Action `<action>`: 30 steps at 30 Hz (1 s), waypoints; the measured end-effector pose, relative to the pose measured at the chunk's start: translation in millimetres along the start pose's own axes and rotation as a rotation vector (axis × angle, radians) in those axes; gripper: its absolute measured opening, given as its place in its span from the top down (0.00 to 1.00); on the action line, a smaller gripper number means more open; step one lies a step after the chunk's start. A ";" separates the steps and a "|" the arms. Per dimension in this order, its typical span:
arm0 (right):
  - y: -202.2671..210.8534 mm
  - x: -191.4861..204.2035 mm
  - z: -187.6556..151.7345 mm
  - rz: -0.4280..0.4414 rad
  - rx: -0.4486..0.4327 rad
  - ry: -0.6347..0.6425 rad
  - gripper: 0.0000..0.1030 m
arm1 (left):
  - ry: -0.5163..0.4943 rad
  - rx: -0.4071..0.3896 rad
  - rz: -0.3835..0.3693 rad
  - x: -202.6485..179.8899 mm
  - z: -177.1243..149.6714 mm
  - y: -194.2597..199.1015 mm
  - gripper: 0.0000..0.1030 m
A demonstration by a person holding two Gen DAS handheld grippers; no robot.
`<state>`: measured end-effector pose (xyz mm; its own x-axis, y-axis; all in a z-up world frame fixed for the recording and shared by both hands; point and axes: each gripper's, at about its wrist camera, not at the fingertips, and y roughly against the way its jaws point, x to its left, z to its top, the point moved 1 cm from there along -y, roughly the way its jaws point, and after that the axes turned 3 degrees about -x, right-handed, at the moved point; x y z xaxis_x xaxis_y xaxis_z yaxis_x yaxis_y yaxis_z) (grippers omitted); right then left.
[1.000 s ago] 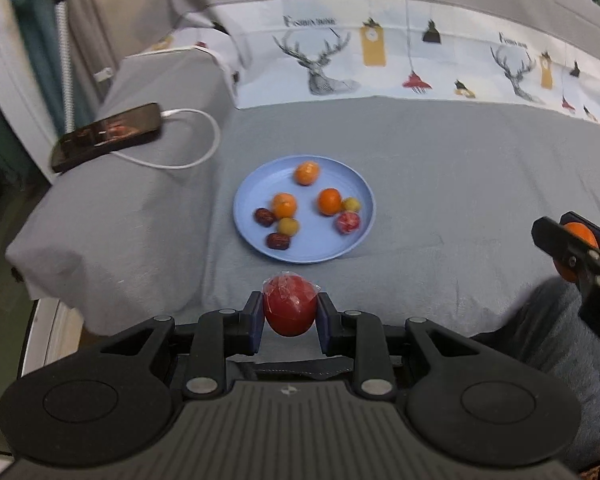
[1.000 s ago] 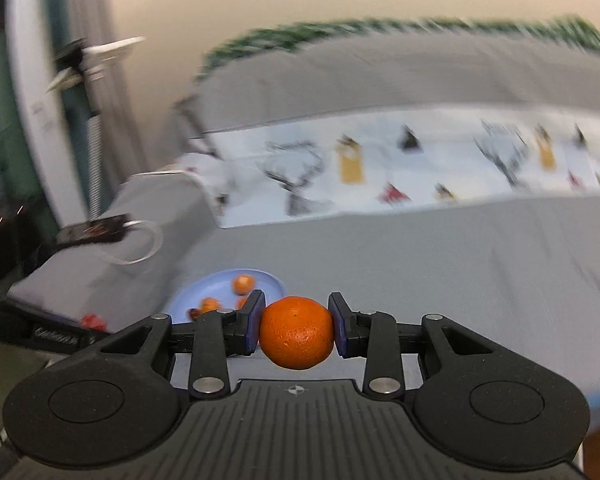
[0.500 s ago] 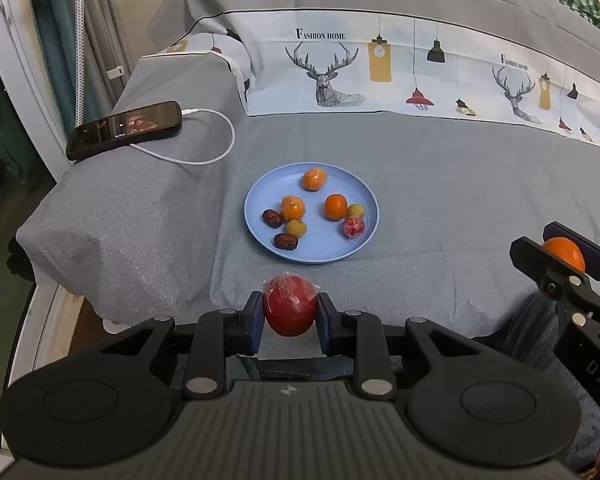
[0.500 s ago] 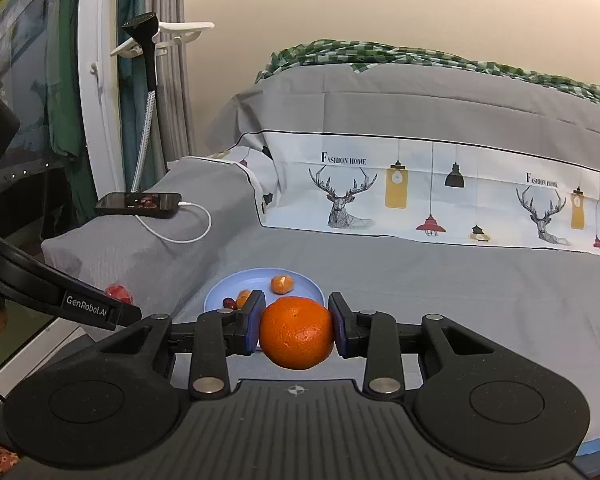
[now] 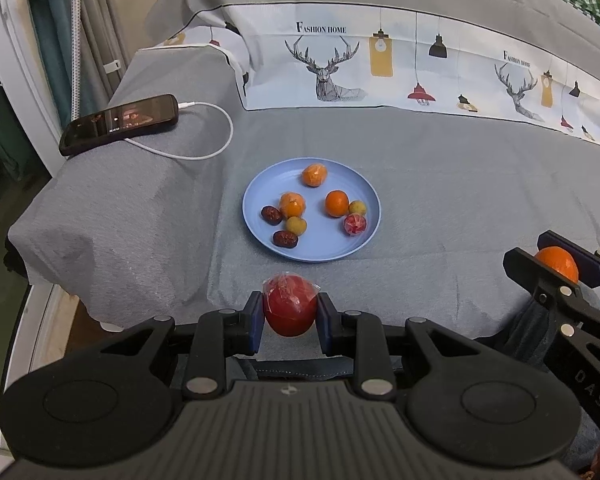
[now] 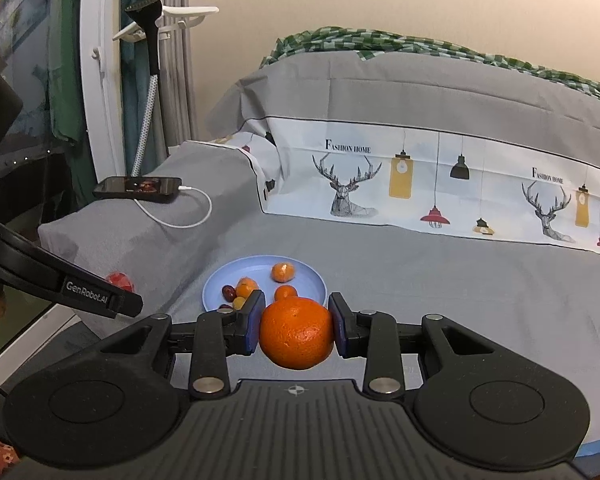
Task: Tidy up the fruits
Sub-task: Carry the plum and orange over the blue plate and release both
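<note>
2 fruits in the air, plate waiting

2 pieces are in transit: a wrapped red fruit clamped in the left gripper, and an orange pinched in the right gripper, both held short of the bed's near edge. On the grey bedspread ahead, the blue plate carries 7 small fruits. This looks like the carry-to-plate step; next, each needs lowering onto bare plate, then release.

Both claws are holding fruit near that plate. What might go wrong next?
The plate already holds eight small fruits, so setting down the red fruit or the orange may knock them rolling. The plate sits on soft bedding, so a push could tip it. The claws, close together, might collide.
</note>
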<state>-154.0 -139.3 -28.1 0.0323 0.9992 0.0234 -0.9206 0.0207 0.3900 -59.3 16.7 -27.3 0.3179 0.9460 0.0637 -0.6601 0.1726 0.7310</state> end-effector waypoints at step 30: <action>-202.3 21.9 -6.3 0.125 0.276 0.198 0.65 | -0.056 0.180 -0.019 13.0 81.5 -185.9 0.71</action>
<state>30.5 -121.4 -112.3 -0.1750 0.9812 -0.0816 -0.7717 -0.0853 0.6302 123.1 -25.4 -107.0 0.3693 0.9256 0.0828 -0.5228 0.1332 0.8420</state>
